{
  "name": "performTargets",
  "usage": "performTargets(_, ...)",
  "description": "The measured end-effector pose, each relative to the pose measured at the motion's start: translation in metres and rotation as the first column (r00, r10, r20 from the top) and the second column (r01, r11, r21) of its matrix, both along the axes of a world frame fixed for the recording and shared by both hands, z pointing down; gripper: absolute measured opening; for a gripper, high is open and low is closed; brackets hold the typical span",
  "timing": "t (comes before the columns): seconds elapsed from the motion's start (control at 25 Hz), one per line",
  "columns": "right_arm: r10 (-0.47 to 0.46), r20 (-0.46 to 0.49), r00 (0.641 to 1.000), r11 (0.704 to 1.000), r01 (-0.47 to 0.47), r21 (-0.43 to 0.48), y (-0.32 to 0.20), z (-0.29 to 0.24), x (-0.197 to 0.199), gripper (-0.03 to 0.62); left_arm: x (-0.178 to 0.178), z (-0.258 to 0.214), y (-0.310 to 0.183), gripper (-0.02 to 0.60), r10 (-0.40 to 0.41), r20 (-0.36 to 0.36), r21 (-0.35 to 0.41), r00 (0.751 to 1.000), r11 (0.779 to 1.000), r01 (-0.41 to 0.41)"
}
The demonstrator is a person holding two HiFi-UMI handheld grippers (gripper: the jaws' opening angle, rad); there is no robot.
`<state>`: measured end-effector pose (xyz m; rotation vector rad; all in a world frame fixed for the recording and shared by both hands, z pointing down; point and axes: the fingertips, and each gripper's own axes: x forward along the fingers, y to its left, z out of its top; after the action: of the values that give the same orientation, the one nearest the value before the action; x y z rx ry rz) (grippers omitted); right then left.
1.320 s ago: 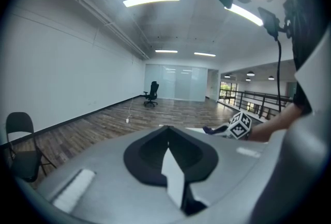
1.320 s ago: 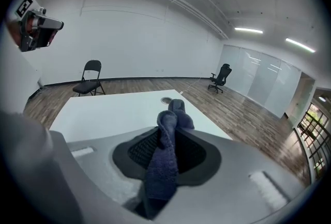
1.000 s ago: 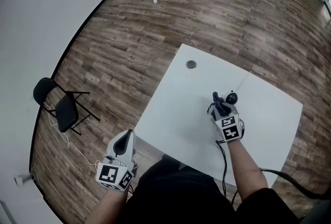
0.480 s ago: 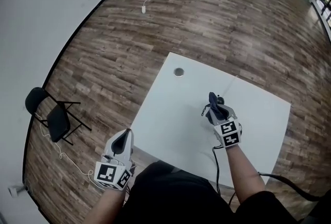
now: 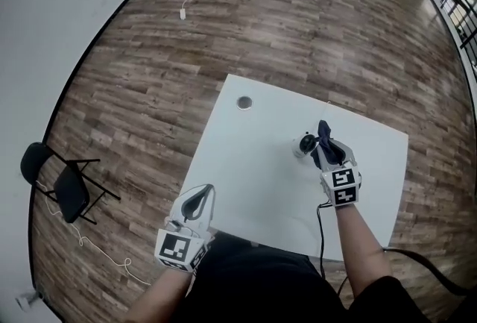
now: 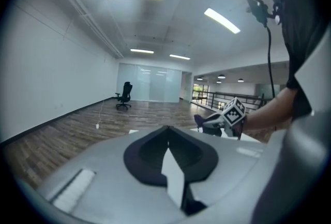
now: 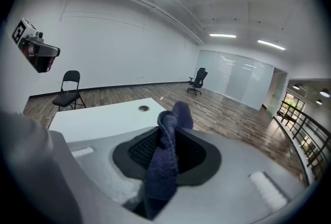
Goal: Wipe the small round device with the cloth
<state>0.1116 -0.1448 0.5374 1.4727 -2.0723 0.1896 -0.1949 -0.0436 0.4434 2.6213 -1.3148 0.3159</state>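
Wood-plank flooring [image 5: 149, 90] runs all round the white bench [image 5: 253, 165], and the action sits at its far right. The small round device [image 5: 305, 144] stands on the bench just beside the cloth [image 5: 323, 132], and I can't tell whether the two touch. The right gripper [image 5: 330, 154] has its fingers clamped on that cloth. It is a dark blue, fuzzy, towel-like strip, bunched into a soft fold that pokes out past the tips. The left gripper [image 5: 203, 195] hovers well apart at the near-left corner, fingers closed together on nothing, so nobody is steadying the device. That looks like the main danger. The device is a pale, rounded shell with a dark glossy face, and it looks light on a smooth, matte top. A firm swipe could skate it sideways or tip it instead of cleaning it. The cloth is pinched along a narrow fold between dark ribbed pads [image 7: 142, 151], so drag could tug it loose. If the fold flattens, hard grey plastic tips could meet that shiny face rather than soft pile. A round grommet hole [image 5: 244, 102] lies further left, well clear.
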Motion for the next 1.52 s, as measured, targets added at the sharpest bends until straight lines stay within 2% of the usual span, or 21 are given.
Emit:
performTargets(0.2,0.08,-0.025,0.996,0.996,-0.081,-0.024,-0.002,0.003,-0.006,0.091,0.009,0.01,-0.029,0.006,0.133,-0.013,0.001,0.991,0.991,-0.133)
performTargets(0.4,0.12,-0.06,0.991,0.99,-0.124,-0.062,-0.004,0.011,-0.004,0.091,0.031,0.023,-0.043,0.005,0.264,-0.02,-0.014,0.964,0.964,-0.264)
performTargets(0.48,0.128,-0.069,0.989,0.988,-0.134,-0.079,-0.006,0.015,-0.003,0.091,0.035,0.026,-0.048,0.005,0.292,-0.024,-0.014,0.956,0.956,-0.293)
performTargets(0.56,0.133,-0.073,0.988,0.985,-0.14,-0.096,-0.009,0.02,-0.003,0.091,0.034,0.023,-0.055,0.006,0.297,-0.023,-0.015,0.955,0.955,-0.297)
performTargets(0.72,0.139,-0.07,0.988,0.98,-0.148,-0.135,-0.017,0.034,-0.006,0.091,0.024,0.014,-0.063,0.006,0.26,-0.032,-0.016,0.965,0.965,-0.261)
performTargets(0.88,0.134,-0.071,0.988,0.982,-0.142,-0.127,-0.021,0.037,-0.013,0.091,0.007,0.02,-0.062,0.006,0.221,-0.014,-0.046,0.975,0.974,-0.221)
performTargets(1.0,0.079,-0.142,0.987,0.987,-0.097,-0.126,-0.019,0.04,-0.026,0.091,-0.001,0.028,-0.06,0.006,0.206,-0.007,-0.072,0.979,0.976,-0.206)
performTargets(1.16,-0.005,-0.251,0.968,0.986,-0.037,-0.163,-0.017,0.046,-0.041,0.091,-0.002,0.028,-0.062,0.005,0.21,-0.011,-0.07,0.978,0.975,-0.21)
performTargets(1.32,-0.037,-0.253,0.967,0.982,-0.011,-0.188,-0.015,0.051,-0.051,0.091,0.005,0.024,-0.065,0.005,0.217,-0.014,-0.061,0.976,0.974,-0.218)
performTargets(1.52,-0.043,-0.244,0.969,0.985,0.001,-0.173,-0.014,0.054,-0.059,0.091,0.005,0.024,-0.06,0.006,0.229,-0.008,-0.058,0.973,0.972,-0.229)
